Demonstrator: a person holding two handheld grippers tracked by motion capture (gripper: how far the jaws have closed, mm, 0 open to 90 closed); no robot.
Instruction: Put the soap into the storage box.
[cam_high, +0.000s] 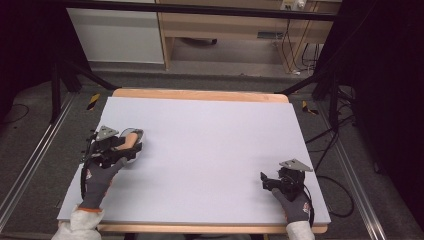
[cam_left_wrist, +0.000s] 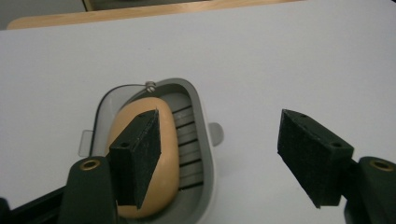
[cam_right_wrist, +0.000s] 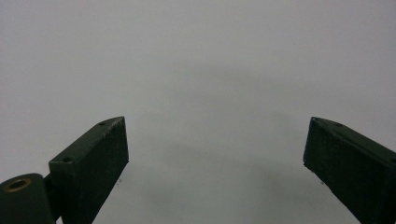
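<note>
Now the left tool (cam_left_wrist: 219, 154) hovers with its jaws spread wide over a grey oval plastic soap dish (cam_left_wrist: 201, 121) holding an orange-tan oval bar of soap (cam_left_wrist: 166, 154), near the left edge of the pale lavender table (cam_high: 210, 150). Well apart, the right tool (cam_right_wrist: 215, 154) sits low over bare table, jaws likewise spread.

High view: fixed above the near edge, looks forward and down, takes in the whole table (cam_high: 210, 150) plus floor and a desk beyond. Left gripper view: low and close, looks along its jaws across the white top toward the far wooden edge; the soap dish (cam_left_wrist: 201, 140) under it also appears at the table's left in the high view. Right gripper view: very close, aimed down at bare white top.
</note>
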